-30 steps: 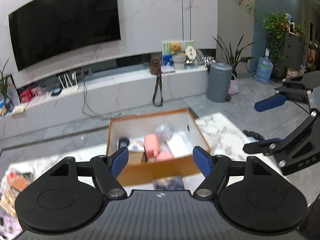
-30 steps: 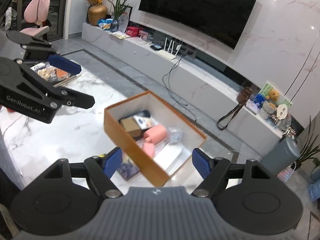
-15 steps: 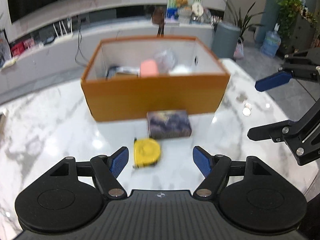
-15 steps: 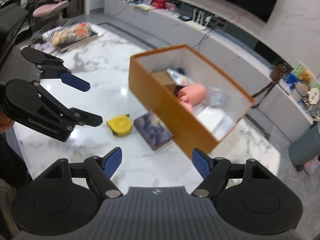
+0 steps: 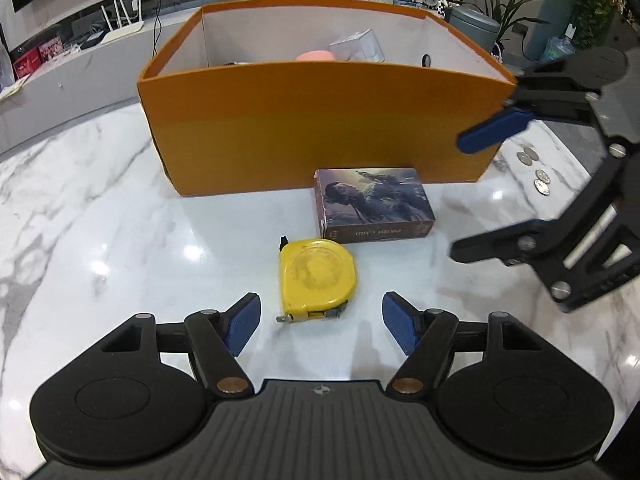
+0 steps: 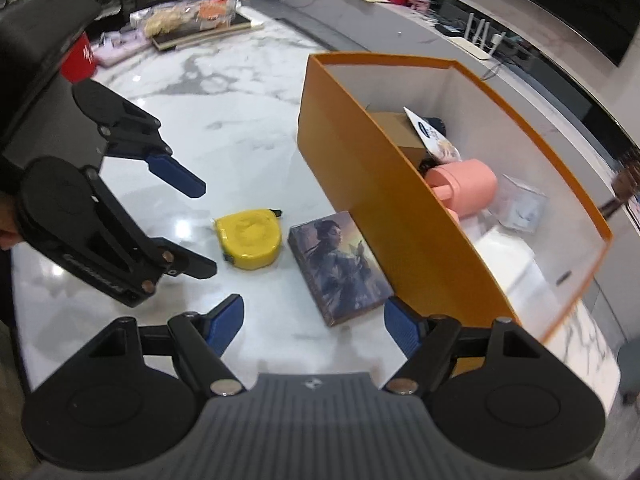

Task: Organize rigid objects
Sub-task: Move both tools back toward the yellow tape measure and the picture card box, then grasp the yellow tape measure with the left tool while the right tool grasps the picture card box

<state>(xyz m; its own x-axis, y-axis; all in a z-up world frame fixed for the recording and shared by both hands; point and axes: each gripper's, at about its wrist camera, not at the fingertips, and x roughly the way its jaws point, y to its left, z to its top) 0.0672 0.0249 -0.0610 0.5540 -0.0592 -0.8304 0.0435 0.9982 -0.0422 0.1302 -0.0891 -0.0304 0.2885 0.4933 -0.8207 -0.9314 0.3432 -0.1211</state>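
From the left wrist: left gripper (image 5: pixel 320 322) spread wide and empty, low over the marble table (image 5: pixel 100 220), straddling the near end of a yellow tape measure (image 5: pixel 318 276); just beyond, a card box (image 5: pixel 372 202) lying close against an orange box (image 5: pixel 320 120); coins (image 5: pixel 536 170) at right. From the right wrist: right gripper (image 6: pixel 314 322) likewise agape, holding nothing, near the card box (image 6: pixel 340 264); pink cup (image 6: pixel 466 188) inside the orange box (image 6: pixel 404 216).

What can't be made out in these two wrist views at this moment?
- Left wrist: most contents of the orange box are hidden behind its near wall; only a pink item and a clear case peek out.
- Left wrist: coins too small to identify.
- Right wrist: box's far right end blurred, so the white item there is unclear.
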